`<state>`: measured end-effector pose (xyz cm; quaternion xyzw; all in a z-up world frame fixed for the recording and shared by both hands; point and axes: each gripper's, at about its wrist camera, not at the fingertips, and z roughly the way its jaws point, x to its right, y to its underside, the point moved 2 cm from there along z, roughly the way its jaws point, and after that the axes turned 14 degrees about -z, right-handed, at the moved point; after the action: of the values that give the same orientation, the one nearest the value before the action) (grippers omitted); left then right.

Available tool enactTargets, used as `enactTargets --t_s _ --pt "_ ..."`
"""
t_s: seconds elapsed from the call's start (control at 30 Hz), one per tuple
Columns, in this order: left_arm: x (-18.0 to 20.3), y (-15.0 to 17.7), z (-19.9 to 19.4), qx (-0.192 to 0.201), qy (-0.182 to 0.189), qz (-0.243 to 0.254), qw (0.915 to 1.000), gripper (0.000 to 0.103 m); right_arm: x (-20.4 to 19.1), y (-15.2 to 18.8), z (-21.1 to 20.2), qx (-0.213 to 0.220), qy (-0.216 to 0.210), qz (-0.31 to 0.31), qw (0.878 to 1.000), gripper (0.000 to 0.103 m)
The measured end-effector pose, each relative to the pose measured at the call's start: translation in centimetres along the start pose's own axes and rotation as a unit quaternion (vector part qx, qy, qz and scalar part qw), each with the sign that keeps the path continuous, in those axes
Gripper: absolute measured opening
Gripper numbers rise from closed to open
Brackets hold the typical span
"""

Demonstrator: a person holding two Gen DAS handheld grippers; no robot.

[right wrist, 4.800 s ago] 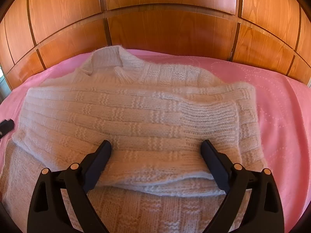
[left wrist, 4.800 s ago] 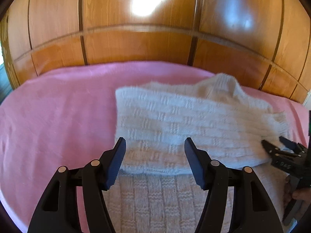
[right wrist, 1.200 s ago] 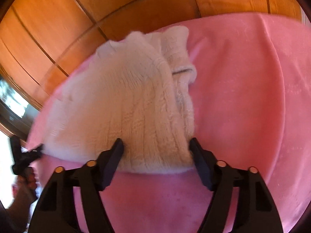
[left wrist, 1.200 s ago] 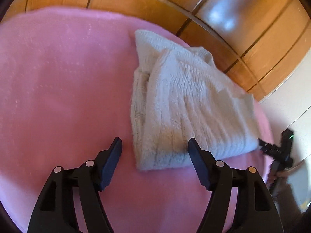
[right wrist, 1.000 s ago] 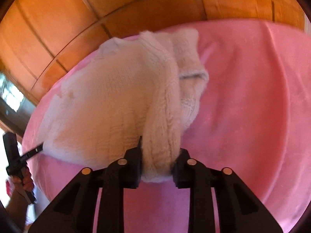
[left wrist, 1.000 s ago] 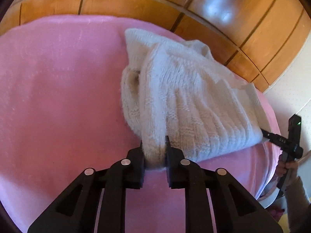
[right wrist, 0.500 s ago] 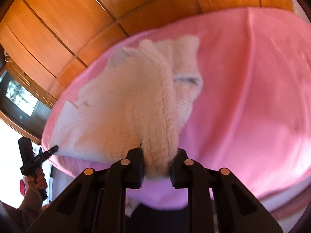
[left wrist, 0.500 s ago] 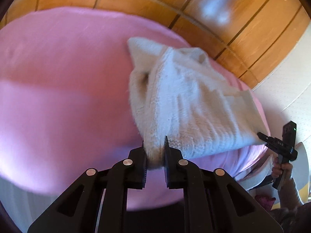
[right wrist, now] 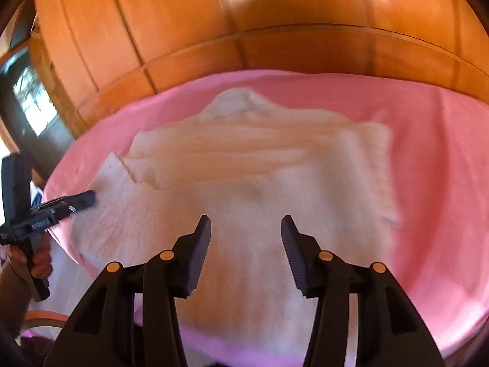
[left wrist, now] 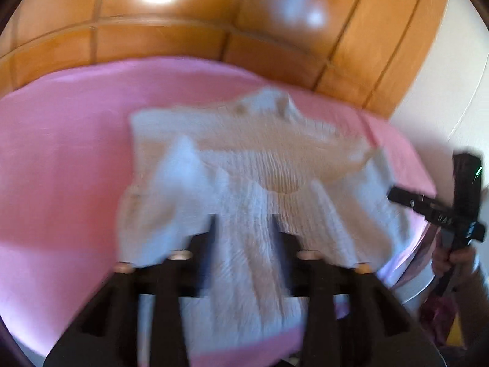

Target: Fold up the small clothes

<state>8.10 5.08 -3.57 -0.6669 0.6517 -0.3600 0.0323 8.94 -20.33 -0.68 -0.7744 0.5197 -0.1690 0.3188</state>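
Note:
A cream knitted sweater (left wrist: 244, 165) lies on the pink bed cover (left wrist: 61, 140), with its near part spread toward the bed's front edge. It also shows in the right wrist view (right wrist: 275, 177). My left gripper (left wrist: 244, 232) is open, with knit fabric lying between its fingers; the view is blurred. My right gripper (right wrist: 246, 232) is open just above the near part of the sweater and holds nothing. The left gripper also shows in the right wrist view (right wrist: 82, 198), at the sweater's left edge. The right gripper also shows in the left wrist view (left wrist: 397, 195), at the sweater's right edge.
A wooden panelled headboard (right wrist: 275, 30) stands behind the bed. The pink cover (right wrist: 443, 153) extends to both sides of the sweater. The bed's front edge is right below the grippers. A white wall (left wrist: 452, 76) is at the right.
Both grippers were shut on the folded sweater's ends and held it up half a second ago. Now both are open and the sweater lies spread out wider on the bed.

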Motion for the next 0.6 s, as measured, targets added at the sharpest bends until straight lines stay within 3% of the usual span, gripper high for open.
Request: enactTargets --t_s 0.1,0.13,0.17,0.2,0.23,0.33,0.5,0.6 --pt "0.2 -0.1 3.5 -0.015 -0.025 0.002 0.9996 0.051 -0.5 -1.0 3.9 -0.020 0.010 -0.010 1.000 0.047" --pt "0.1 0.0 4.0 -0.012 -0.028 0.001 0.9995 0.030 -0.5 -0.8 4.9 -0.028 0.018 -0.018 0.999 0.042" --pt "0.0 -0.1 4.3 -0.003 -0.035 0.001 0.9994 0.018 -0.5 -0.5 5.8 -0.039 0.024 -0.025 0.999 0.023" --pt "-0.3 0.0 4.2 -0.001 -0.032 0.000 0.9995 0.006 -0.4 -0.2 6.0 -0.040 0.030 -0.028 0.998 0.019" --pt "-0.3 0.0 3.5 0.010 -0.021 -0.004 0.9997 0.004 -0.1 -0.1 5.7 -0.036 0.031 -0.030 0.998 0.006" --pt "-0.1 -0.1 0.9 0.046 -0.010 0.005 0.9989 0.004 -0.1 -0.6 3.8 -0.012 0.036 -0.030 0.999 0.005" --pt "-0.7 -2.0 -2.8 0.098 0.031 -0.028 0.9943 0.004 -0.1 -2.4 0.5 0.037 0.050 -0.029 0.998 0.005" --pt "-0.7 -3.5 -2.1 0.113 0.014 -0.030 0.9930 0.004 0.7 -3.6 1.4 0.044 0.062 -0.020 0.997 0.005"
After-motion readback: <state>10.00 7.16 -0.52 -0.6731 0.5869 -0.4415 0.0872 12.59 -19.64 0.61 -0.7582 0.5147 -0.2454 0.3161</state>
